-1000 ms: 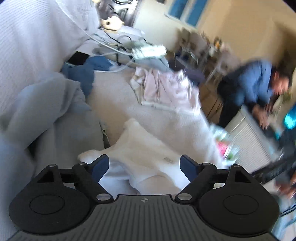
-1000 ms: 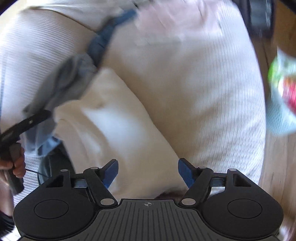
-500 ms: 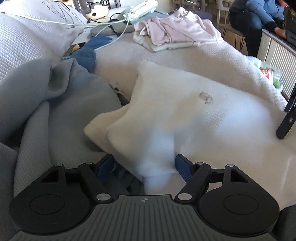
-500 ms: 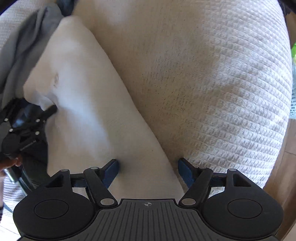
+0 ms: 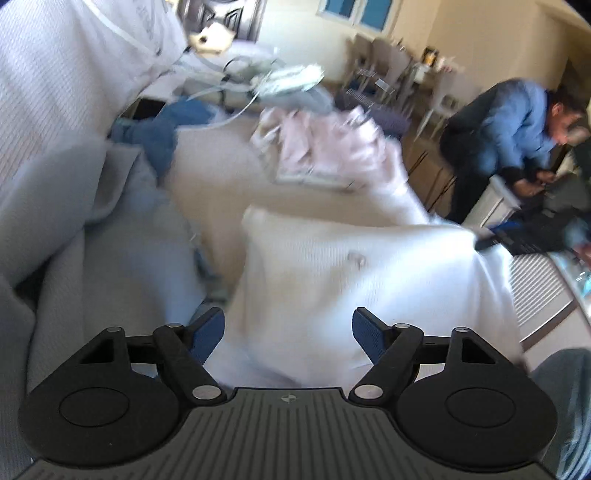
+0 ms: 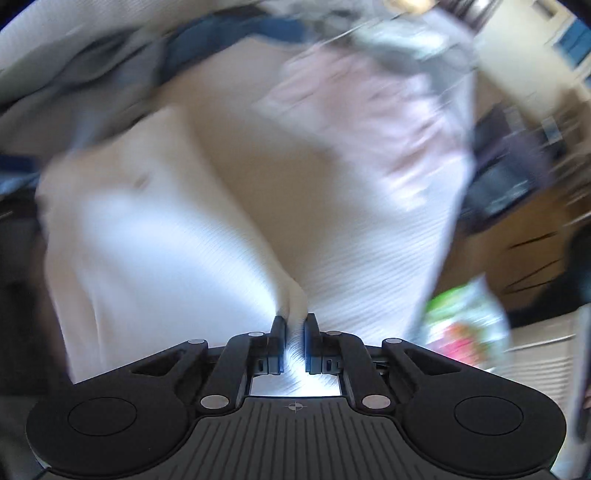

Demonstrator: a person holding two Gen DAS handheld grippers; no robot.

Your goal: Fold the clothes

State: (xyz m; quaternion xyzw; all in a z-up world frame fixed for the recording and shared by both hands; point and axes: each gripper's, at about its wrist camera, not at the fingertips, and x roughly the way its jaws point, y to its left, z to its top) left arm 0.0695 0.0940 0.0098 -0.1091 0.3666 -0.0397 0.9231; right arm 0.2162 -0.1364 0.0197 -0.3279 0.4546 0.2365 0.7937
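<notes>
Beyond the white garment [image 6: 155, 236] clenched by the right hand-held gripper [image 6: 294, 332], pink clothes [image 6: 369, 122]; left hand-held gripper [image 5: 288, 328] released.

Words to read: none in either view.
White garment [image 5: 354, 280]: it has a small grey mark, too blurry to read.
White pillow [image 5: 147, 33]: it has some faint dark print near the top, too small and blurry to read.
Left gripper [image 5: 288, 330]: only a tiny round cross sign on its black body, no letters.
Right gripper [image 6: 294, 330]: the same tiny round cross sign, no letters.
Green and pink packet [image 6: 465, 325]: colours only, all a blur.
</notes>
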